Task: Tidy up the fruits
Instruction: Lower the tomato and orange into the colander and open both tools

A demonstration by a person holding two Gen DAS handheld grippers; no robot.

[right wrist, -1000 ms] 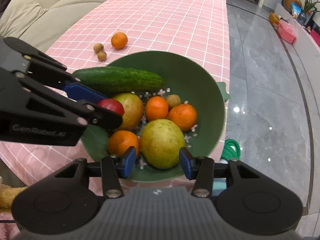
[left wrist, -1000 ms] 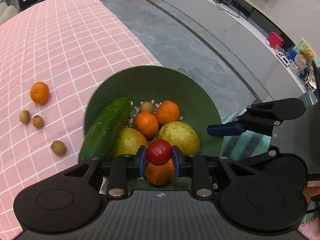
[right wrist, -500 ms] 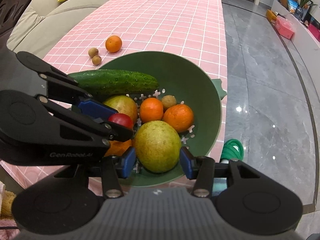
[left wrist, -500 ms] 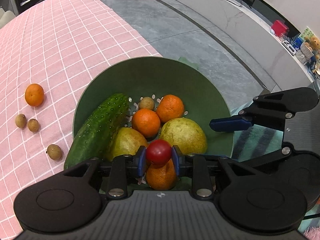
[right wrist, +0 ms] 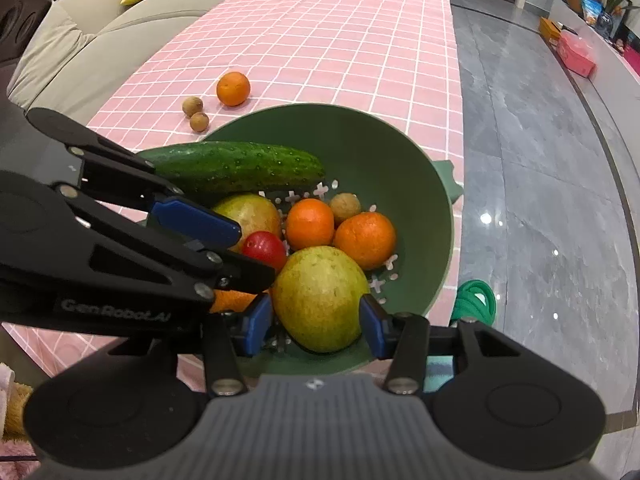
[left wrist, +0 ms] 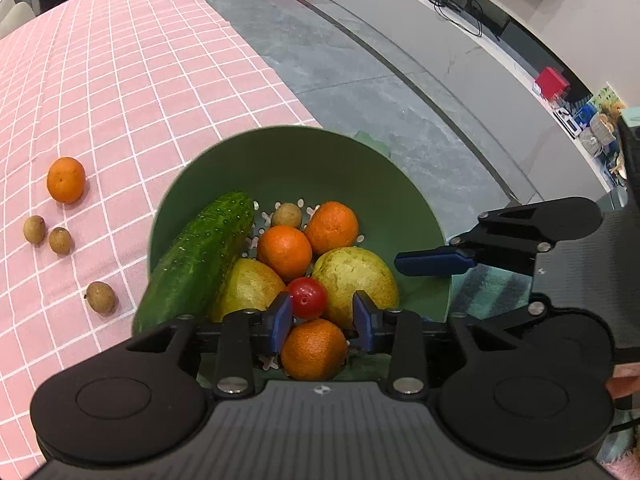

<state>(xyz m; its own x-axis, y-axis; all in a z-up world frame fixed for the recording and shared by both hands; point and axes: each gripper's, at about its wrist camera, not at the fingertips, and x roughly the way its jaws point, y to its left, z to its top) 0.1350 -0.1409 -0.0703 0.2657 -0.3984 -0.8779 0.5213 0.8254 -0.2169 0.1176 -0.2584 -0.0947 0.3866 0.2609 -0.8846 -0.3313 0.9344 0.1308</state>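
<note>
The little red tomato (left wrist: 307,297) has just come free: a moment ago the left claw (left wrist: 322,317) pinched it, now its jaws are opening and the tomato rests low in the frame's middle among the pears and oranges in the green bowl (left wrist: 280,160). That piece looks delivered. The right claw (right wrist: 316,322) hangs half-open over the bowl, gripping nothing. One orange (left wrist: 66,180) and three small brown fruits wait on the pink cloth (left wrist: 120,80), left.
</note>
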